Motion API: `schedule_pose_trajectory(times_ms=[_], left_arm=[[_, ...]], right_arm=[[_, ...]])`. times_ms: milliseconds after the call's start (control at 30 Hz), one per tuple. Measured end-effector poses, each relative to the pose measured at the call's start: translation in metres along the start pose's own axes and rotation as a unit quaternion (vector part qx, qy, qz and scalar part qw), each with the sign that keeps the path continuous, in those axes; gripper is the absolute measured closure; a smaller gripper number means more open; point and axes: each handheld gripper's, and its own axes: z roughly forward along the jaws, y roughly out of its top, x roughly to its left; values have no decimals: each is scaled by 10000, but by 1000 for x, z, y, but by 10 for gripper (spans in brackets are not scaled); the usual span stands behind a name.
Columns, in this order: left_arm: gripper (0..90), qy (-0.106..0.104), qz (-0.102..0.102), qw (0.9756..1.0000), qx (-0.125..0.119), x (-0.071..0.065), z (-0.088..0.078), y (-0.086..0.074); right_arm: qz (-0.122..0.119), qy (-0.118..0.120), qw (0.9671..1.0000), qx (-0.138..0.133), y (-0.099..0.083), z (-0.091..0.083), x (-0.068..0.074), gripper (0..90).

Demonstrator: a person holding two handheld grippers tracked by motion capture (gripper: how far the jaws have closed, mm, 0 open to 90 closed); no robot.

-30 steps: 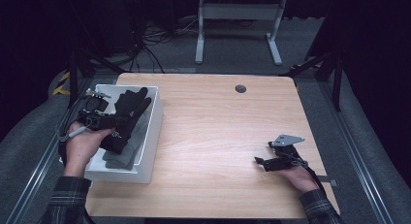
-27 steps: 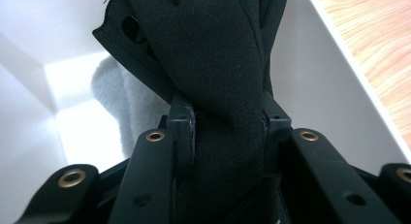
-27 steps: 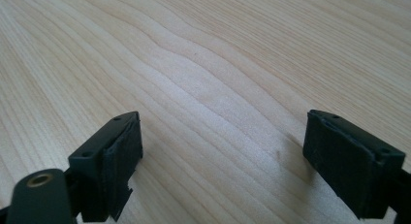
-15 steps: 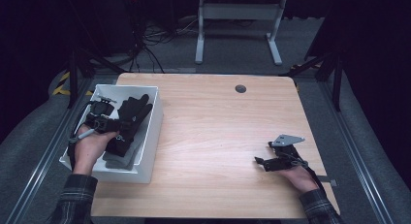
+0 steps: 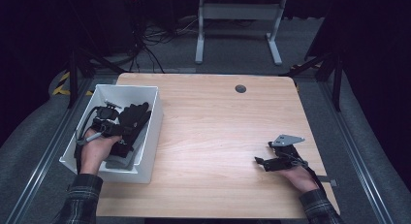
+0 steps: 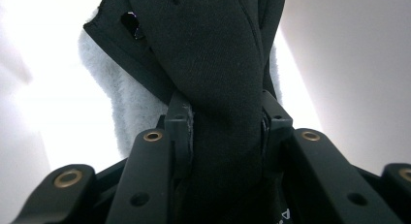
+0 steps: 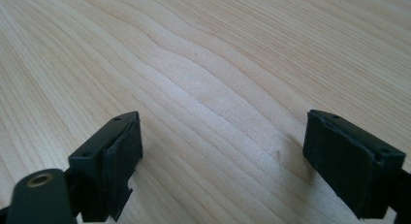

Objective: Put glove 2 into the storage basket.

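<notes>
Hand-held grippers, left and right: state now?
Left hand-held gripper: closed on the black glove, inside the white bin.
Right hand-held gripper: open, empty.

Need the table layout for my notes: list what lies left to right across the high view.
white bin with the left gripper shut on a black glove → round hole in the table → right gripper, open on the bare wooden table.

The glove [image 6: 213, 73] is matt black cloth, with pale fleecy lining [image 6: 128, 112] beside it. The bin [image 5: 150, 132] at the left looks like smooth white plastic. The table [image 5: 218, 136] is light, matt wood grain.
</notes>
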Motion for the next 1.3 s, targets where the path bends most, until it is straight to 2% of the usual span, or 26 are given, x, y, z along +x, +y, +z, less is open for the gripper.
schedule_pose_trajectory(times_ms=[133,333,500,700,1033,1300], left_arm=[[612,74,11,10000,-40,0,-1,1],[463,140,-110,9997,-142,5,-5,0],[340,340,-139,9991,-197,6,-8,1],[243,441,-160,9983,-349,7,-15,3],[220,274,12,9977,-624,1,-38,11],[214,23,283,9960,-842,-16,-54,21]], right_arm=[[2,0,10000,0,0,0,0,147],[3,0,10000,0,0,0,0,148],[1,-1,10000,-1,0,0,0,148],[6,-5,10000,-3,0,0,0,147],[6,-5,10000,-3,0,0,0,147],[6,-4,10000,-3,0,0,0,148]])
